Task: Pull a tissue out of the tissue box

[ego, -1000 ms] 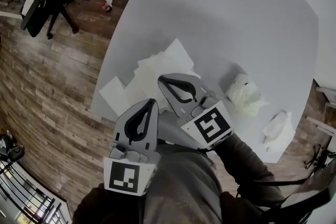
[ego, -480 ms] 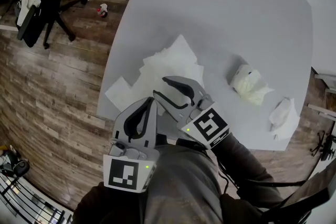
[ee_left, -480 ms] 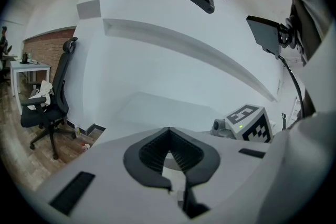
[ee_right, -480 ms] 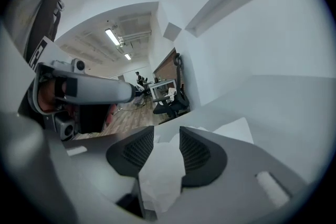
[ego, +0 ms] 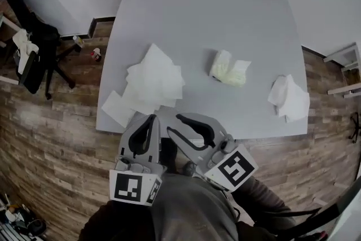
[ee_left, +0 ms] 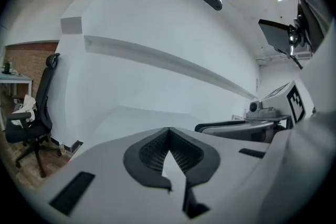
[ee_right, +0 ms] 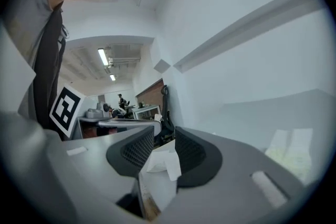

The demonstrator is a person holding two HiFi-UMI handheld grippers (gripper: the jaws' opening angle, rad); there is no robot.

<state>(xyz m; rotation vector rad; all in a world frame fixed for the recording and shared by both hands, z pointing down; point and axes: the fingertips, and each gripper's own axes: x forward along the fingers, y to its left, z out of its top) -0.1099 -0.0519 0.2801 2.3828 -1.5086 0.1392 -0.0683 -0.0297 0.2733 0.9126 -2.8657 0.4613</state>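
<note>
Tools first. Left tool (ee_left: 168, 129): jaws together at the tips, nothing in them. Right tool (ee_right: 164, 134): jaws wide, have just been opening, nothing gripped. The white paper seen through its gap lies on the worktop beyond, clear of the pads. Both tools are held off the near edge of the flat grey worktop (ego: 214, 8), close to the person's body and pointing toward it.

On the worktop:
- Loose heap of flat white tissue sheets (ego: 153, 79), left of middle.
- One more flat white sheet (ego: 117, 109) at the near-left corner.
- Pale yellowish tissue box (ego: 224, 68) mid-worktop, well apart from both tools, with a white tissue (ego: 241, 67) standing out of it. It looks soft-sided, more pack than carton, but it is too small here to be sure.
- Crumpled white tissue (ego: 289, 97) near the right edge.

Progress, as judged: several tissues are already out and lying loose, so the pulling itself looks done at least once over. Neither tool carries a sheet. Nothing is left unless another pull is wanted, and that would mean a fresh reach across to the tissue box for the sheet standing out of it.
</note>
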